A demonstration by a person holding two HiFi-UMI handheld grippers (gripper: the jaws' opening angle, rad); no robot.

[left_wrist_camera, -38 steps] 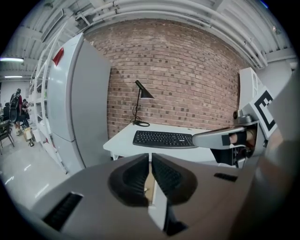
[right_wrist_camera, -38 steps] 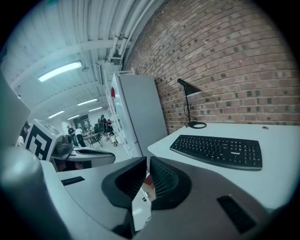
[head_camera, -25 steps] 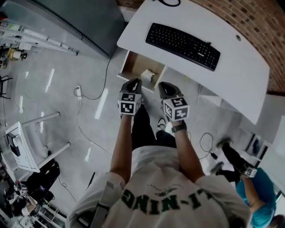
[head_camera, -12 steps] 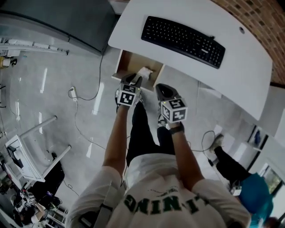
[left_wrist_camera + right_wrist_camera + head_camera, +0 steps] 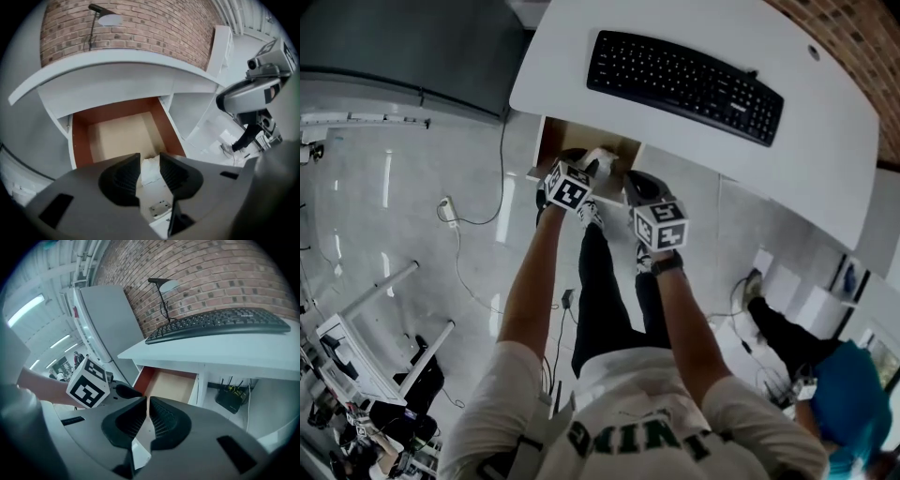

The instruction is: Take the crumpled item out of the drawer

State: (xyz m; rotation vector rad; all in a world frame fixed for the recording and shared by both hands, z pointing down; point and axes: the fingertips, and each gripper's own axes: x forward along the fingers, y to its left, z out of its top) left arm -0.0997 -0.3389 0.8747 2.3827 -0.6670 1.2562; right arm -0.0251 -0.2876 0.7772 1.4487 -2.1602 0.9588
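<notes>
The brown-walled drawer point(image 5: 555, 141) stands pulled out under the white desk point(image 5: 825, 159). A crumpled white paper item point(image 5: 602, 157) lies at its front right. In the head view my left gripper point(image 5: 587, 170) reaches into the drawer right at the paper. In the left gripper view the paper point(image 5: 149, 169) shows between the tips of the left gripper point(image 5: 150, 157); its jaws are opening and the pads do not press on it. My right gripper point(image 5: 639, 184) hovers beside the drawer, its jaws together on nothing point(image 5: 147, 403).
A black keyboard point(image 5: 684, 73) lies on the desk above the drawer. A router point(image 5: 232, 397) and cables sit under the desk to the right. A cable and plug point(image 5: 450, 208) trail on the floor at left. Another person point(image 5: 839, 384) sits at lower right.
My left gripper has moved forward from in front of the drawer into it, up to the crumpled paper. The right gripper followed a little toward the desk.
</notes>
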